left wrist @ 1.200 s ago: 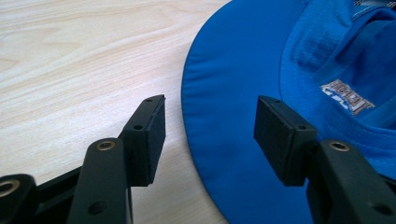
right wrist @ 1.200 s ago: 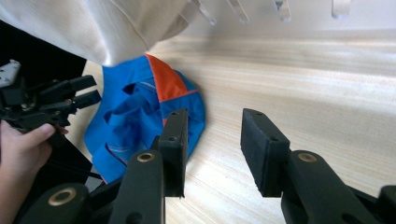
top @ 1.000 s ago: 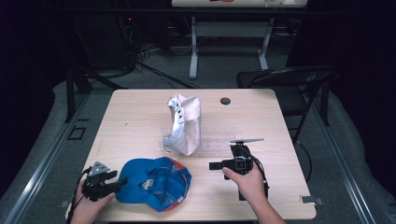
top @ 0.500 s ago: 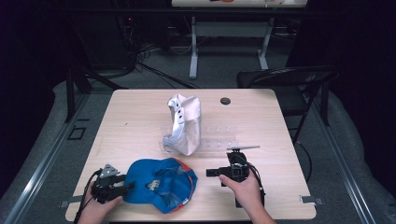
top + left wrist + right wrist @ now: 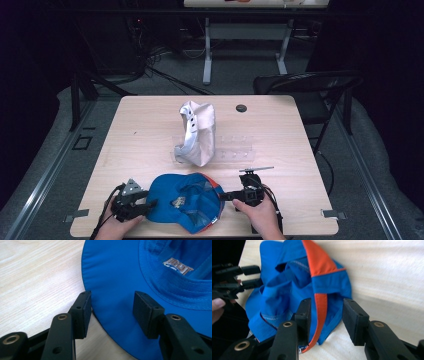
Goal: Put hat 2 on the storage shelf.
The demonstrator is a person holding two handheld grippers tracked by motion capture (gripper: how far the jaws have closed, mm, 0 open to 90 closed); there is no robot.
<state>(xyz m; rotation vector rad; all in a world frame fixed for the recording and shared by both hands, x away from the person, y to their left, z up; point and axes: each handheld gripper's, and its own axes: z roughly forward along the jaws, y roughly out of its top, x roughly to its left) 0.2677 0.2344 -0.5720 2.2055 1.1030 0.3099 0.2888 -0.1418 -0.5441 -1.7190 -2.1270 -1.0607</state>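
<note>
Blue cap (image 5: 182,202): lies upside down at the table's (image 5: 150,125) six o'clock edge.
Left gripper (image 5: 111,311): jaws just closing, astride the brim, not yet pinching.
Right gripper (image 5: 325,320): jaws just opening, around the orange-trimmed back edge, seemingly not gripping.
Risk: a one-sided pinch could drag the cap off the edge.

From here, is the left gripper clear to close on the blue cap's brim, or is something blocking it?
Probably yes. The left gripper, its jaws just closing but still open, already straddles the brim edge of the blue cap, with nothing between pads and fabric. The right gripper works the cap's far side.
</note>
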